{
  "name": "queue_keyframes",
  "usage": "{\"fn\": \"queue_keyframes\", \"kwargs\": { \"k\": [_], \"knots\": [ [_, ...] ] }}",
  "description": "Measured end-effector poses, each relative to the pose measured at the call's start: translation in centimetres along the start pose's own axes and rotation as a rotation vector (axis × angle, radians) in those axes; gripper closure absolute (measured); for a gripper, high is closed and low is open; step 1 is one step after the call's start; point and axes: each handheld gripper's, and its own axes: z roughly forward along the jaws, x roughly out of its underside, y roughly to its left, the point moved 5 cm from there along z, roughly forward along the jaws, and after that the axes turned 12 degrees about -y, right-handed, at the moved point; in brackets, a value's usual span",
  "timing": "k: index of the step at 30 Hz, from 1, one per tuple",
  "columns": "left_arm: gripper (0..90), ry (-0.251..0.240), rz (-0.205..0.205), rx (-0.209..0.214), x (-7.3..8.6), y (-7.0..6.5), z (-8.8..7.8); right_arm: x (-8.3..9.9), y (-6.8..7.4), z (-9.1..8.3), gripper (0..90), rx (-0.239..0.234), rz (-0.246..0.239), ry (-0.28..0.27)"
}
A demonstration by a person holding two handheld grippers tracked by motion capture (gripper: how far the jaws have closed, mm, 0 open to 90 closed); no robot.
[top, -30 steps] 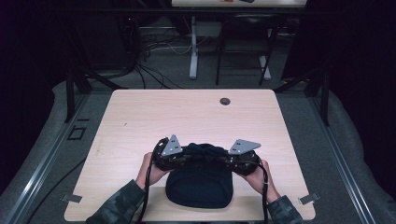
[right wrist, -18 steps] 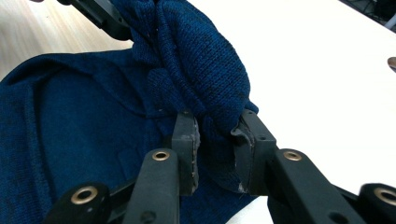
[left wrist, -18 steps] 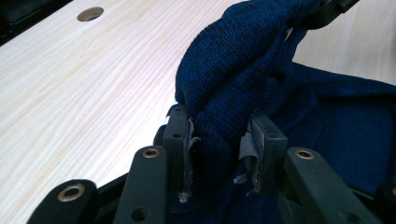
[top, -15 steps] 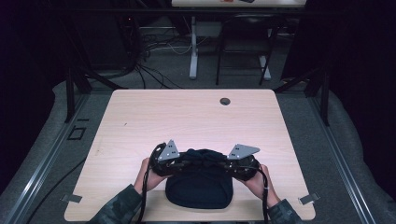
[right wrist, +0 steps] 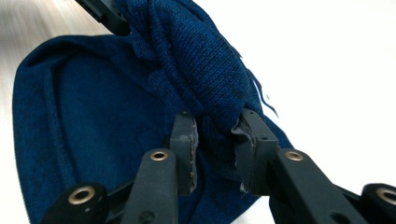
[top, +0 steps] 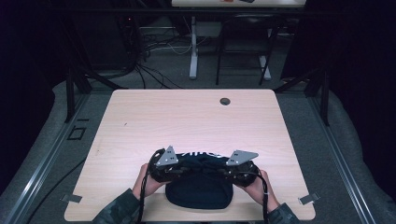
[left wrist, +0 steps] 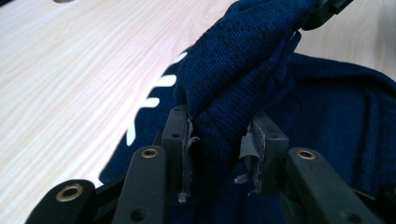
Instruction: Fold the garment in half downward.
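A dark navy knitted hat (top: 200, 191) with white lettering lies near the table's front edge. Both grippers hold its far rim, lifted into a bunched ridge between them. My left gripper (top: 173, 169) is shut on the knit (left wrist: 233, 84), a thick fold pinched between its pads. My right gripper (top: 233, 170) is shut on the opposite end of that fold (right wrist: 205, 79). In the left gripper view the white lettering (left wrist: 149, 100) lies on the wood below the raised rim. A hand holds each gripper from the front edge.
The light wooden table (top: 187, 121) stretches bare beyond the hat. A round cable hole (top: 225, 101) sits at the far edge, right of centre. Dark floor, cables and table legs lie behind; metal rails run along both sides.
Both grippers have moved a little toward the front edge with the hat's rim, folding it back over the hat. White lettering has come into view behind them.
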Motion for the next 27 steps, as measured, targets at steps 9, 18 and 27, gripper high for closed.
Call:
{"fn": "queue_keyframes", "kwargs": {
  "k": [9,18,27],
  "knots": [
    [64.0,0.035,-0.024,0.019,1.6,-0.8,-0.1,1.3,1.0,0.4,68.9,-0.019,0.01,0.031],
    [63.5,0.067,-0.033,0.033,2.7,-1.2,0.0,2.4,1.8,0.8,68.1,-0.035,0.018,0.065],
    [58.7,0.081,-0.052,0.032,3.5,-1.5,-0.3,3.3,2.3,1.0,67.8,-0.041,0.015,0.077]
  ]
}}
